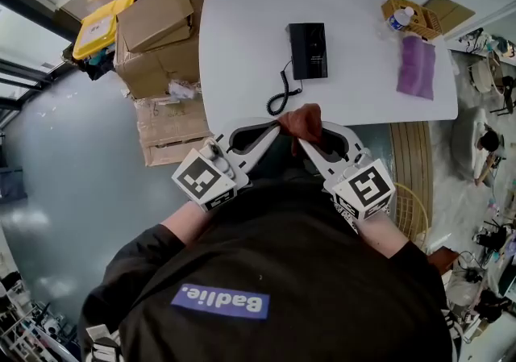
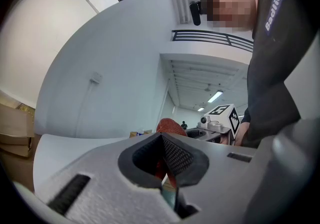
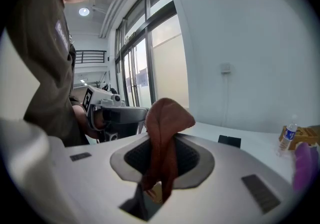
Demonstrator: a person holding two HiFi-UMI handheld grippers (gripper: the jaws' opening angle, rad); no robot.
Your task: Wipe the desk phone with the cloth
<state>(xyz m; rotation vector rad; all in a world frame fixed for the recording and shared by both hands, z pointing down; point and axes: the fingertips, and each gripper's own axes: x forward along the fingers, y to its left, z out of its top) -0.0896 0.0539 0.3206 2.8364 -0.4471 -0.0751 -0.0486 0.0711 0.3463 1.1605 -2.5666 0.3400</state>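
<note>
Grippers: two. The left gripper point(image 1: 272, 130) and right gripper point(image 1: 306, 141) meet at the near edge of the table point(image 1: 242, 46), each with jaws closed on the one rust cloth point(image 1: 300, 120). One phone point(image 1: 308, 50) lies well apart, mid-table. Only the head view shows its coiled cord point(image 1: 282, 96). The right gripper view shows phone, one bottle point(image 3: 286, 137) and one purple cloth point(image 3: 303, 164); the left gripper view shows none.

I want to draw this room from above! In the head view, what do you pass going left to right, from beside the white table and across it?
cardboard boxes → desk phone → purple cloth. The basket and the bottle in it overlap the purple cloth sideways, so they are left out.
</note>
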